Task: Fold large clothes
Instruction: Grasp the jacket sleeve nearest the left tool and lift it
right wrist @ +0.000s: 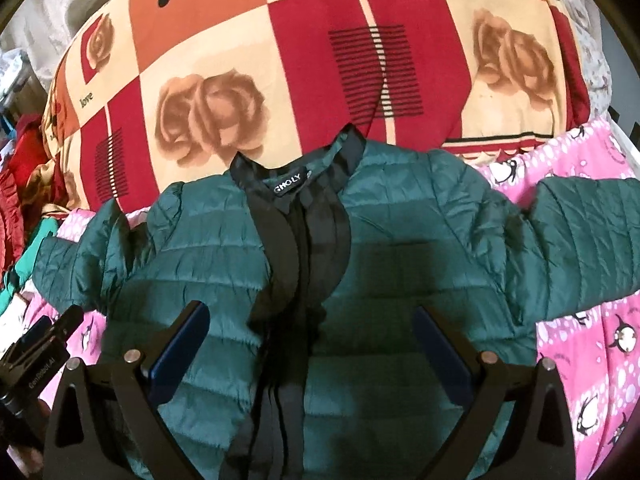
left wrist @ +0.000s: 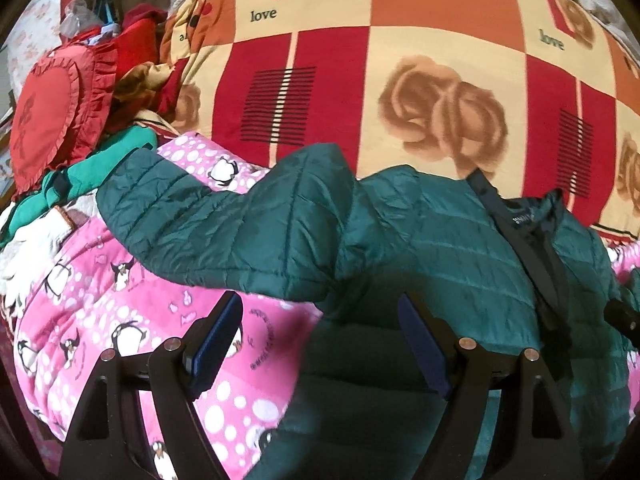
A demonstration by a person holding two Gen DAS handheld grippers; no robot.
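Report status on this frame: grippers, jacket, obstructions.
Left gripper open, right gripper open, both empty above the garment. Green quilted jacket flat on pink penguin blanket, front up, sleeves spread, unfolded. Rolled quilt crowds the collar.

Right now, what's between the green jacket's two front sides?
In the right wrist view, a black lining strip runs down the middle of the green jacket, from the collar label downward.

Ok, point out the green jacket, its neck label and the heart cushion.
green jacket point(right wrist: 400, 240): right wrist view, quilted chest panel.
neck label point(right wrist: 289, 190): right wrist view, its lettering.
heart cushion point(left wrist: 48, 116): left wrist view, red centre.
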